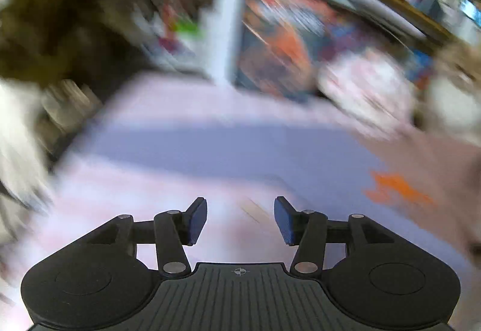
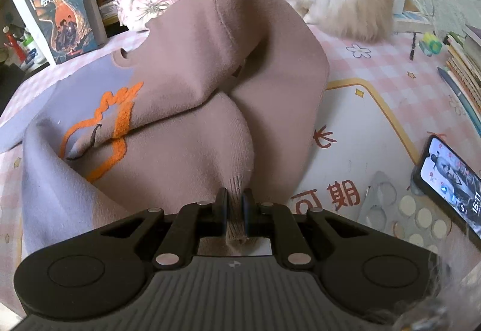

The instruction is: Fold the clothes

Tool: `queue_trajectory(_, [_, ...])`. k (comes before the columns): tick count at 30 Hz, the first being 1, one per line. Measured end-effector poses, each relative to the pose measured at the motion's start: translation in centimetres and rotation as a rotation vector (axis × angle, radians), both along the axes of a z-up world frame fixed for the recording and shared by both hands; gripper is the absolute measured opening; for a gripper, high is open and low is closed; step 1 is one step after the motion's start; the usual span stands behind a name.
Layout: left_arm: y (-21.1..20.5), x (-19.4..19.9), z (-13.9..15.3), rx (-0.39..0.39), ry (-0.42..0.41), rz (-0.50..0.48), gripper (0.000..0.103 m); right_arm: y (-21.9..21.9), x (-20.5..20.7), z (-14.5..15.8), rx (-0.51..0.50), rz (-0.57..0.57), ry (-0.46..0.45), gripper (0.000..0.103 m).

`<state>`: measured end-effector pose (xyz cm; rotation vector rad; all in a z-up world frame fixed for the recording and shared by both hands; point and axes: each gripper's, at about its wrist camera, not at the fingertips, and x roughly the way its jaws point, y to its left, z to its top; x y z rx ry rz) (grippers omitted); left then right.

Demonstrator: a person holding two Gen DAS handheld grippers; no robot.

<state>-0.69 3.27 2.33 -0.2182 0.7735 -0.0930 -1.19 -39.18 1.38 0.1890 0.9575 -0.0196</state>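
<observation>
Pinching ribbed knit cuff point(image 2: 236, 211), right gripper point(image 2: 234, 212), soft mauve sweatshirt point(image 2: 192, 90) bunched, left gripper point(image 1: 240, 221) spread, empty.

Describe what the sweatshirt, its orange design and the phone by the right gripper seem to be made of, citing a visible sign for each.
Sweatshirt: soft matte knit, probably cotton fleece; fuzzy nap, with a ribbed cuff pinched in the right gripper.
Orange design: raised and fuzzy, likely flocked or embroidered.
Phone: glossy lit glass screen in a dark case; case material unclear.
</observation>
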Motion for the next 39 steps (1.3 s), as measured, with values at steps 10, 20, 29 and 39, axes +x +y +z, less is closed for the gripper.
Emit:
queue_trajectory(10, [-2.0,-1.5,-1.3,-0.146,0.024,-0.055,0.062,1.4,-1.1,17.5,0.186,0.167,-0.452,0.004])
queue_trajectory(20, [-3.4,-1.1,-2.8,-0.148,0.065,-0.098,0.062,0.7,-7.6,1.0,-0.073,0.015,0.080,0.005])
queue_trajectory(29, [-4.7,-0.4,-4.2,-0.063,0.117,-0.074,0.066,-0.9,-7.9,-0.1,-0.067,-0.106,0.039,0.043])
queue_trajectory(39, [-6.6,0.7,-4.4,-0.082,0.137,-0.102,0.066,0.2,-6.7,-1.9,-0.057,-0.058,0.065,0.036])
